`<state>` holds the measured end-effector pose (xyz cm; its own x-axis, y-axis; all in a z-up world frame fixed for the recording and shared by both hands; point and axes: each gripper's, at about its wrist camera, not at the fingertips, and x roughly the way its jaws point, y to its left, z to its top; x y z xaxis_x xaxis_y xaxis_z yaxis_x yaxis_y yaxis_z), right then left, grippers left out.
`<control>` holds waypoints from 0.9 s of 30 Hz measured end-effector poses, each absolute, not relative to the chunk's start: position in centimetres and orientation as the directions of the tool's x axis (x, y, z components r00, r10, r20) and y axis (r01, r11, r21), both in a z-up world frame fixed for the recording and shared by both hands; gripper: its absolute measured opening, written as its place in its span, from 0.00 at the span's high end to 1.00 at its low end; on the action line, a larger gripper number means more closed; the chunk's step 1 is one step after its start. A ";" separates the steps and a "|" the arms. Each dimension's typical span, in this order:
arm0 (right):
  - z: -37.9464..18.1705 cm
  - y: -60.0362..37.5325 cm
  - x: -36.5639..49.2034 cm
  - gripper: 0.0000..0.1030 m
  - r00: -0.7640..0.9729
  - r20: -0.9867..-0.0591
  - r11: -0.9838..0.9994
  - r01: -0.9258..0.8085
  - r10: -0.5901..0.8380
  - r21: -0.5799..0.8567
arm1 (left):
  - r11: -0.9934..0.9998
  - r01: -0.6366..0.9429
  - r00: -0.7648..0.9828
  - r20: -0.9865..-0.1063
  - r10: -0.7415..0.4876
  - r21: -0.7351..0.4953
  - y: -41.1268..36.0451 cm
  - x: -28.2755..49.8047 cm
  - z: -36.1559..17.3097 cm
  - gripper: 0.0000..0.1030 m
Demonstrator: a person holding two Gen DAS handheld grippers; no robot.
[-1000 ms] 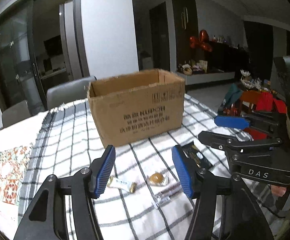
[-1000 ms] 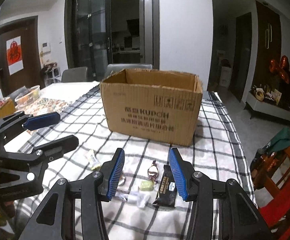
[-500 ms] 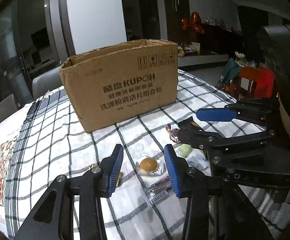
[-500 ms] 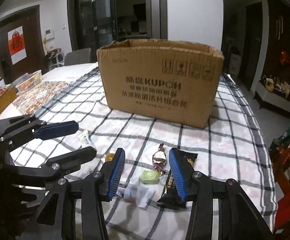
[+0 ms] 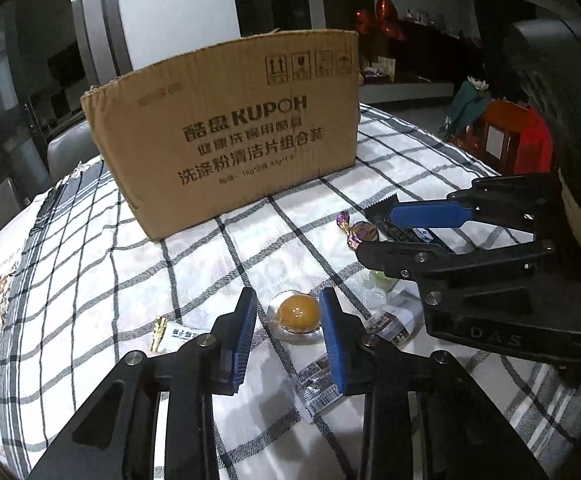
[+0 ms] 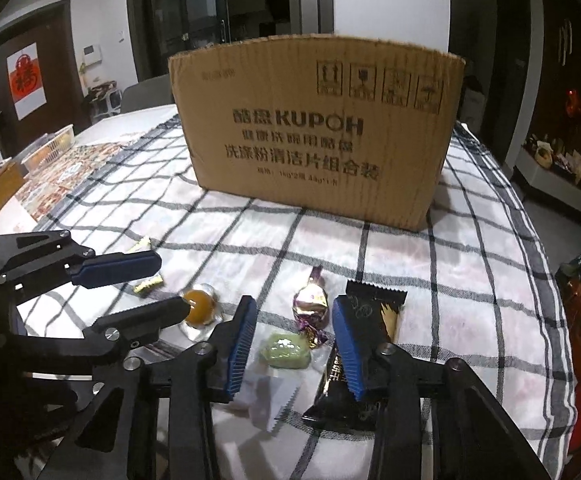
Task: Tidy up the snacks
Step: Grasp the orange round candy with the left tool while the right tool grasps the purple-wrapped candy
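Note:
A brown cardboard box (image 5: pixel 230 140) (image 6: pixel 318 132) stands on the checked tablecloth, with loose snacks in front of it. My left gripper (image 5: pixel 288 320) (image 6: pixel 172 282) is low over the cloth, its jaws closing around an orange jelly candy (image 5: pixel 298 312) (image 6: pixel 198 306) in clear wrap; the left pad is still apart from it. My right gripper (image 6: pixel 294 340) (image 5: pixel 410 236) is also closing, with a green candy (image 6: pixel 286 350) between its pads, not pressed. A purple foil candy (image 6: pixel 310 306) (image 5: pixel 360 232) lies just beyond, and a black bar (image 6: pixel 374 312) runs under the right finger.
A white bar with gold ends (image 5: pixel 170 332) (image 6: pixel 148 284) lies left of the left gripper and a barcode packet (image 5: pixel 322 392) under its right finger. A patterned mat (image 6: pixel 70 176) and a basket (image 6: pixel 50 148) sit far left. The cloth's edge (image 6: pixel 546 300) drops off at right.
Both grippers have sunk toward the cloth and come closer to the snacks. Both pairs of jaws have narrowed, the left around the orange candy, the right around the green one.

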<state>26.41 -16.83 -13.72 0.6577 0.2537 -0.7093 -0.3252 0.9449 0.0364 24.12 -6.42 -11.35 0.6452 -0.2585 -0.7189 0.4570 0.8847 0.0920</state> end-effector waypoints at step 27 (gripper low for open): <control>-14.9 -16.6 28.1 0.78 0.621 -0.745 0.952 -0.301 0.244 0.061 | 0.891 0.452 0.580 -0.747 -0.323 -0.034 -6.1 25.9 -12.6 0.75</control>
